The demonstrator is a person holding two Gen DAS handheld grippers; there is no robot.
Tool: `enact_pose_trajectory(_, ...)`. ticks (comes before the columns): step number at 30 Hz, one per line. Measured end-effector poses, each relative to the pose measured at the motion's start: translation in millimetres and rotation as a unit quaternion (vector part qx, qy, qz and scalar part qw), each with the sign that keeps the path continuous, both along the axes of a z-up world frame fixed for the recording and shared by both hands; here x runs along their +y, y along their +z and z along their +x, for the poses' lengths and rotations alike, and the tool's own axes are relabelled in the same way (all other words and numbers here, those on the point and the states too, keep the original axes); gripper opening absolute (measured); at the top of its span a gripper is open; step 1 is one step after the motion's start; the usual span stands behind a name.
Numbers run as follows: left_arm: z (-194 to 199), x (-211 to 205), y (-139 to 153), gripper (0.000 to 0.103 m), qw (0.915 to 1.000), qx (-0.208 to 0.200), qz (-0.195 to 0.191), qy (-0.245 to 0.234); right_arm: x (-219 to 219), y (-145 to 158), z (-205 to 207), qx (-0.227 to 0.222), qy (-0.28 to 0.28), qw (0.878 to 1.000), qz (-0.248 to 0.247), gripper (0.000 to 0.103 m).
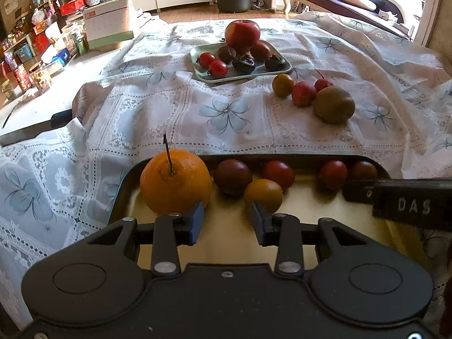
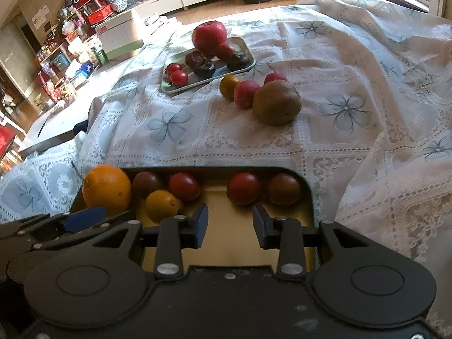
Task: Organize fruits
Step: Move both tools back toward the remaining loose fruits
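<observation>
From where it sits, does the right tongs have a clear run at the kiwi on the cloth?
Probably yes. The right tongs hold nothing, and only bare cloth lies between the near tray's rim and the kiwi. Small fruits crowd its far-left side only.

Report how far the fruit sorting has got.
Done: the near tray holds an orange and five small fruits; the far tray holds an apple and smaller fruits. In hand: nothing; the left gripper and right gripper hang over the near tray, nothing between their fingers. Left: a kiwi and three small fruits lie on the cloth.
</observation>
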State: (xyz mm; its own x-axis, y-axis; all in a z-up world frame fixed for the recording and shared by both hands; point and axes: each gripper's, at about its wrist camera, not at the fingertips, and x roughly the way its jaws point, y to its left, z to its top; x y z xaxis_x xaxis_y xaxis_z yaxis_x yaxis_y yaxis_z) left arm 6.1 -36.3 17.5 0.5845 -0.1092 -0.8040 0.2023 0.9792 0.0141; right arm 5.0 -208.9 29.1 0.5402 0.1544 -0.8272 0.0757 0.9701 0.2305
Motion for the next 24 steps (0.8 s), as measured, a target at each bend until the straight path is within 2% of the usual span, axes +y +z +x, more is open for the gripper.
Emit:
enact_pose_trajectory(7,14.7,-10.4,18.5,0.046,0.9995,-0.012,-0.005,-0.029,-29.5,14.4,21.6,-0.004,-0.034,0.999,0.012,0.043)
enact_pose_trajectory(13,35.4,-39.6,34.5,0.049,0.9970,-0.045,0.008,-0.063,-64.3,18.4,45.6,0.001,-0.079,0.997,0.013,0.043)
enact_pose_trajectory(20,79.7,-82.4,32.0,0.049,0.9944,-0.026,-0.012,-0.102,-98.5,16.3,62.4,0.013,-0.121,0.993,-0.007,0.044)
enact_pose_trajectory(24,100.4,-107.1,27.0,0.049,0.9913,-0.028,-0.018,-0.128,-112.1,17.3,62.5,0.006,-0.132,0.991,-0.001,0.044)
